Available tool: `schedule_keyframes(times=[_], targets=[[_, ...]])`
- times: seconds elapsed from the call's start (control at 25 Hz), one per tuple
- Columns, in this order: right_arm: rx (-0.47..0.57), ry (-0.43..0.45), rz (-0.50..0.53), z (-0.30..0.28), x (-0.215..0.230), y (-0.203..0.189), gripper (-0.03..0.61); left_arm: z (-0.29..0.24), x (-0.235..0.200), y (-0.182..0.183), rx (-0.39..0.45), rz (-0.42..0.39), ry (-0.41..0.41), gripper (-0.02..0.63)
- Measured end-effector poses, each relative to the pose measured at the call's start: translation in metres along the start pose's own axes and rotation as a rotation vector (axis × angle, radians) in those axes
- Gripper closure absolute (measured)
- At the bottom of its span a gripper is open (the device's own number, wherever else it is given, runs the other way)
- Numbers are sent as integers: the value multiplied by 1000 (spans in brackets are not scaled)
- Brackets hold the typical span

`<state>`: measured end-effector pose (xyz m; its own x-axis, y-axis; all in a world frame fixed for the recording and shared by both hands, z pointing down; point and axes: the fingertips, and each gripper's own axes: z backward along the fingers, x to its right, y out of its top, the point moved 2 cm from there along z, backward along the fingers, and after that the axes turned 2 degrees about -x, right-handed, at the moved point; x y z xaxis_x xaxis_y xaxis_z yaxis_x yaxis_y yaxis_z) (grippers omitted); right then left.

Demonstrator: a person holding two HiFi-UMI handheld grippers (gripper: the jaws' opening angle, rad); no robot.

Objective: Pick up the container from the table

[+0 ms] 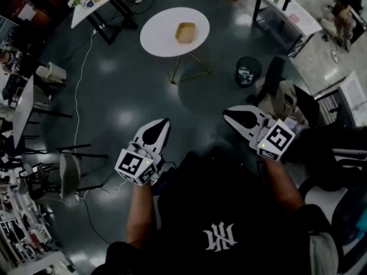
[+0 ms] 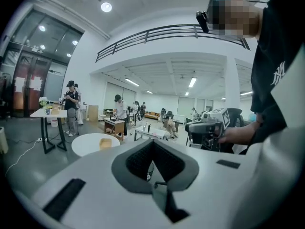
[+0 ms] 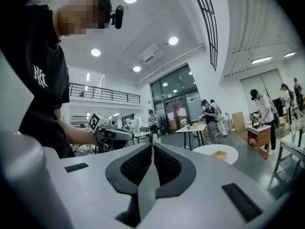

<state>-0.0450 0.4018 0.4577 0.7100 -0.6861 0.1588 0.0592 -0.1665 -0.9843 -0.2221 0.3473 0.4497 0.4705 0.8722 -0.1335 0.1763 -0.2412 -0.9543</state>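
Holding left claw (image 1: pixel 165 121) and right claw (image 1: pixel 227 113) closed, empty, mid-frame; I see the tan container (image 1: pixel 185 32) on the round tabletop (image 1: pixel 157 38), upper centre.

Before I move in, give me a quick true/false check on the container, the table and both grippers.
1. The container sits on the round white table. True.
2. The left gripper grips the container. False: its jaws are shut on nothing, well short of the table.
3. The right gripper is shut and empty. True.
4. Several things stand on the round table. False: only the container shows on it.
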Motion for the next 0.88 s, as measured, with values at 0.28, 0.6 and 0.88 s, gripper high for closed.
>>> schedule_keyframes(times=[0.28,0.6,0.88], targets=[[-35,23,-42,16,-7,-22,535,5,7,-12,-23,23,34,614],[-42,12,-44,16,9,-19,535,-6,-7,-15,10,43,32,614],[-40,2,-40,7,33,-8,535,-23,-22,-3,37,54,26,614]])
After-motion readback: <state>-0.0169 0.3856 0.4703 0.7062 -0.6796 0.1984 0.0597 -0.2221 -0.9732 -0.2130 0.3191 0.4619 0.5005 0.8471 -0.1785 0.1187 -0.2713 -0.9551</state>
